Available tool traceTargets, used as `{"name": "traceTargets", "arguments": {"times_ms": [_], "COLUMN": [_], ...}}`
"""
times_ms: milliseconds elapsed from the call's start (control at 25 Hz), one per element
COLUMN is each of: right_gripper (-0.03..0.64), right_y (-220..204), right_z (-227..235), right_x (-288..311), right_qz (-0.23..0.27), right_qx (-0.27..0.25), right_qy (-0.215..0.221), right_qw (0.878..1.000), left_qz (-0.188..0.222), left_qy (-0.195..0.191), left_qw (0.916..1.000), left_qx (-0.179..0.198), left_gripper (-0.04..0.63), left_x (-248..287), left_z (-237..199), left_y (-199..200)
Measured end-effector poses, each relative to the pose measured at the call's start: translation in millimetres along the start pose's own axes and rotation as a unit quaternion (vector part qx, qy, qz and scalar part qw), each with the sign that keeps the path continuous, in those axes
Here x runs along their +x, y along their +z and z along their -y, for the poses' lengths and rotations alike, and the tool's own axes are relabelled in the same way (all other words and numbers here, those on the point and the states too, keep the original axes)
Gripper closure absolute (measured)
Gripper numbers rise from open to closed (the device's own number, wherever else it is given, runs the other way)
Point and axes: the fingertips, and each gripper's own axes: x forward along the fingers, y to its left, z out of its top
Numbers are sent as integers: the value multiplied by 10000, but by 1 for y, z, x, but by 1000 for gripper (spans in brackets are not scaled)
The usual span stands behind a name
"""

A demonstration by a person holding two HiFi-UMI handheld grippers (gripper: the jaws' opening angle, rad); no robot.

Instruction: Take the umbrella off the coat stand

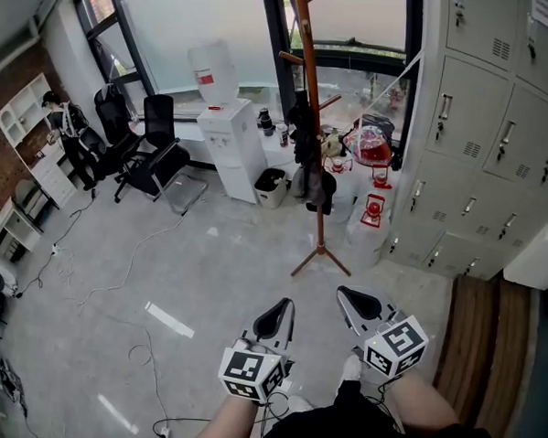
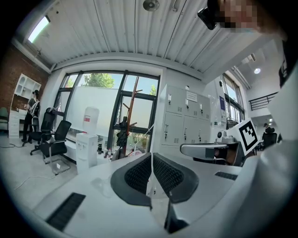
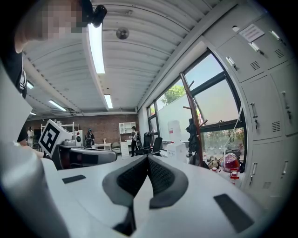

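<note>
Left gripper (image 1: 286,306) and right gripper (image 1: 345,297) closed, empty (well short); yanking the umbrella (image 1: 306,144) could topple the coat stand (image 1: 315,83).

Bright daylight from the windows (image 1: 220,23); gripper views bulge at edges.

bare floor (image 1: 226,266) lies open up to the coat stand (image 1: 308,69). lockers (image 1: 480,142) close its right side, a water dispenser (image 1: 232,143) and bin (image 1: 271,186) its left (loose cables (image 1: 115,274) trail farther left).
</note>
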Motion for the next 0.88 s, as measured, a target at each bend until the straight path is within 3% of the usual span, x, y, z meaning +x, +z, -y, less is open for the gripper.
{"name": "traceTargets", "arguments": {"times_ms": [880], "right_gripper": [563], "right_y": [15], "right_z": [-43], "right_x": [37], "right_qz": [122], "right_qx": [-189], "right_qy": [94], "right_qw": [9997], "left_qz": [135], "left_qy": [158], "left_qw": [9998], "left_qx": [38], "left_gripper": [571], "left_x": [-50], "left_z": [-43], "left_y": [8]}}
